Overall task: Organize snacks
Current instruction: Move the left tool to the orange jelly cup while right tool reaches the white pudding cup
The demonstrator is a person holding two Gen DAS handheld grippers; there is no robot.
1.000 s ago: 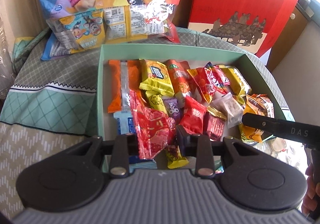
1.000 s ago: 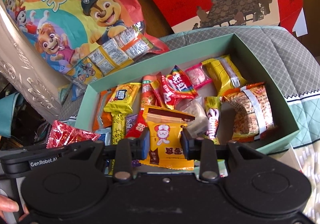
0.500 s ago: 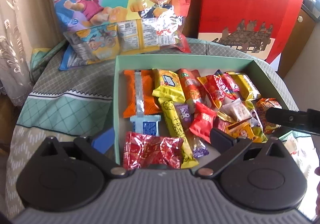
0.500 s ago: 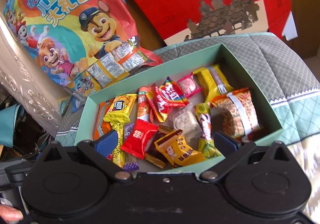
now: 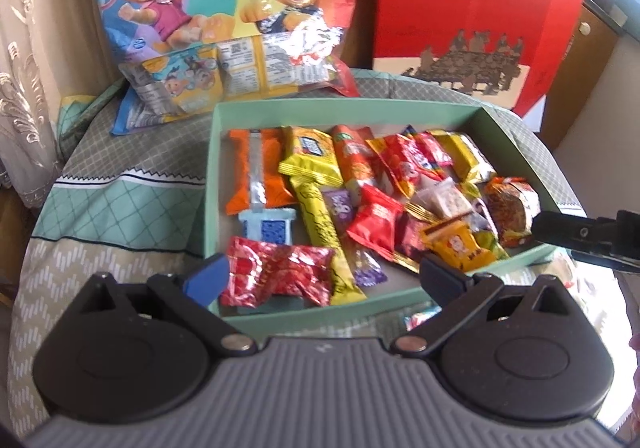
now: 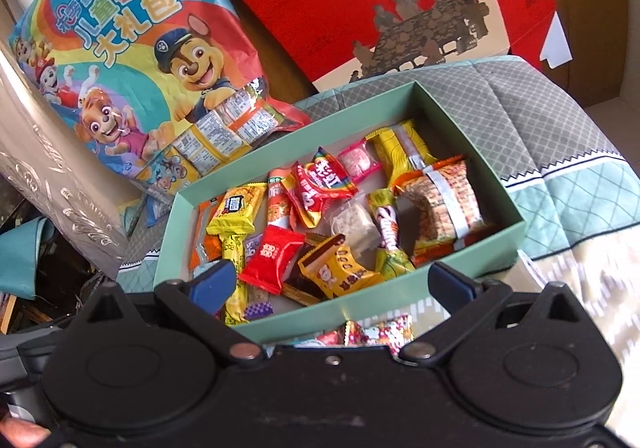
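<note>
Snacks (image 5: pixel 360 207) in green box (image 5: pixel 344 109), just ahead of both wide-open, empty tongs (image 5: pixel 324 276).

One box (image 5: pixel 516 151), two bags (image 5: pixel 224 7) (image 5: pixel 472 3), two grippers (image 5: pixel 324 280) (image 6: pixel 332 284).

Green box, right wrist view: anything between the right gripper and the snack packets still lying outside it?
Nothing visible. The loose packets lie on the cloth just outside the green box's near wall, right below the open right gripper. The gripper body hides part of them, so I cannot tell how many are left.
</note>
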